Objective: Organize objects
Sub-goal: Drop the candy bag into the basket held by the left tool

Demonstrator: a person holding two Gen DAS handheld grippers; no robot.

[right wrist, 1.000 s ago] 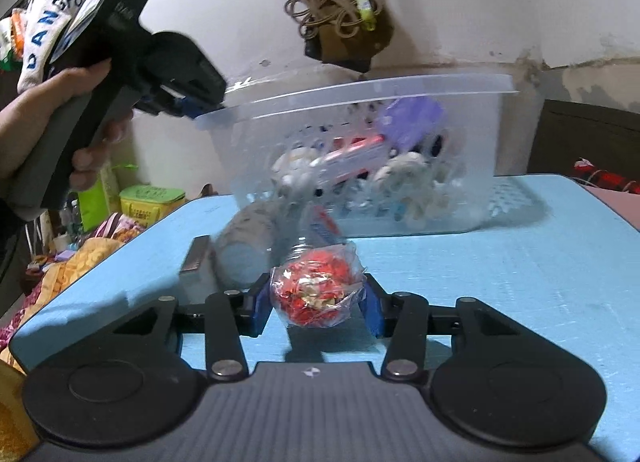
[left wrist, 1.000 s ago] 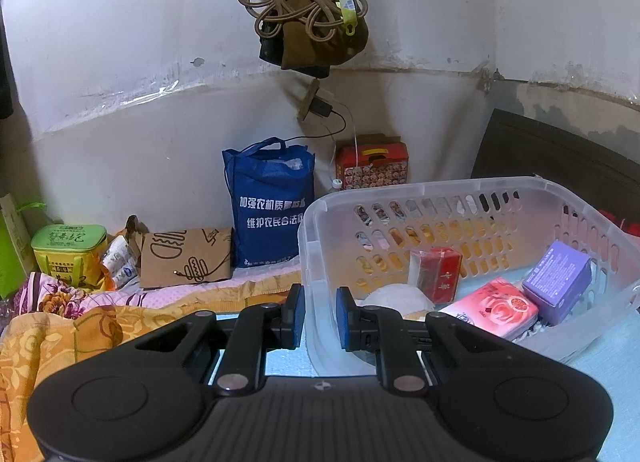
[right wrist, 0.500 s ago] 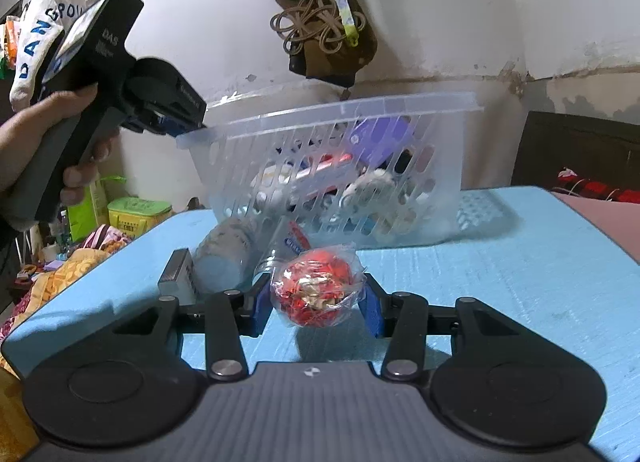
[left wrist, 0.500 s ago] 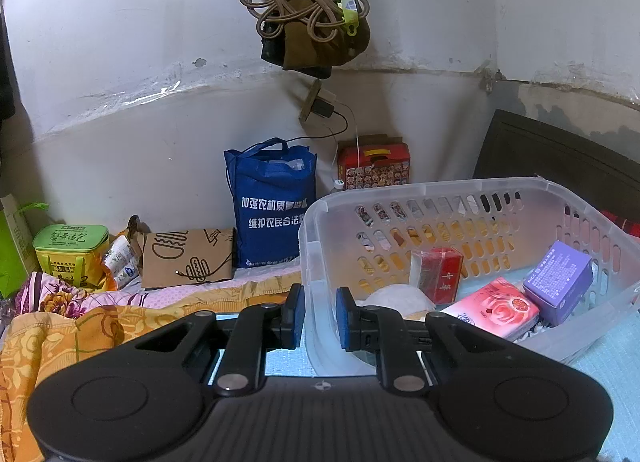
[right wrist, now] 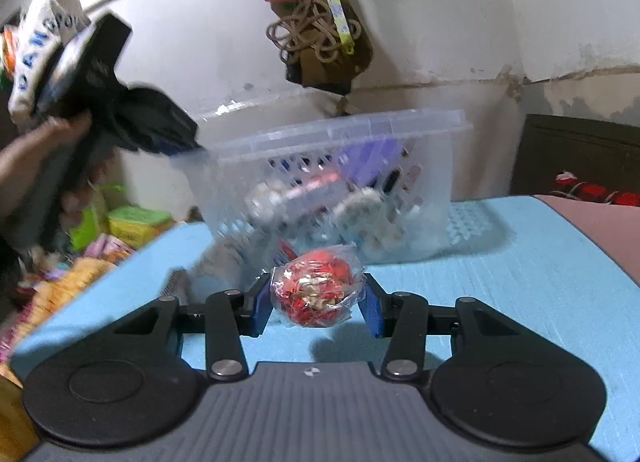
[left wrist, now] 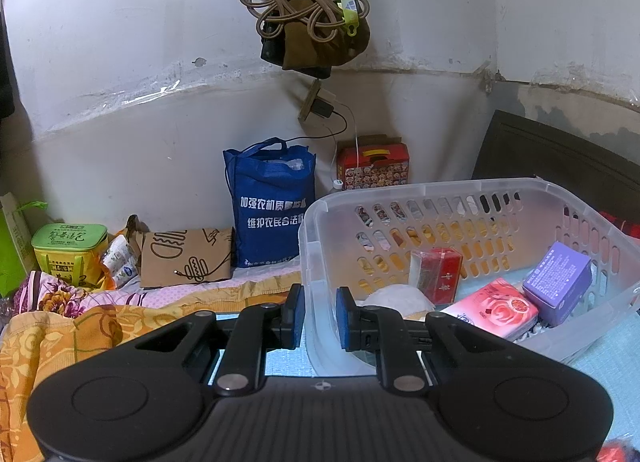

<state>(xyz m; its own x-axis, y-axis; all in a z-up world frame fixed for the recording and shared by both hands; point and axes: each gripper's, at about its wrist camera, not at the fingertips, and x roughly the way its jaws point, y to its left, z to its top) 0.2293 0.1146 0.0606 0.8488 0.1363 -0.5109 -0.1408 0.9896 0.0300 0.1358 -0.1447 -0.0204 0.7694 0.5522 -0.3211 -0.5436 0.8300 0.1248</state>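
My left gripper [left wrist: 320, 316] is shut on the near corner wall of the clear plastic basket [left wrist: 440, 188]. The basket holds a red box [left wrist: 438, 274], a pink tissue pack [left wrist: 494, 312], a purple box [left wrist: 558, 282] and a white bundle [left wrist: 396, 298]. In the right wrist view a hand holds that gripper [right wrist: 176, 138] at the left corner of the basket [right wrist: 340, 130], which is tipped up. My right gripper [right wrist: 316, 298] is shut on a clear bag of red wrapped sweets [right wrist: 316, 290], held just above the blue mat [right wrist: 520, 282] in front of the basket.
A blurred grey bottle-like object [right wrist: 216, 266] lies on the mat left of the bag. Beyond the mat stand a blue tote [left wrist: 268, 202], a red tin [left wrist: 372, 166], a brown paper bag [left wrist: 184, 258] and a green box [left wrist: 68, 250]. An orange blanket [left wrist: 60, 334] lies at left.
My right gripper has lifted slightly with the bag of sweets, and its view is now blurred. The left gripper has kept still on the basket.
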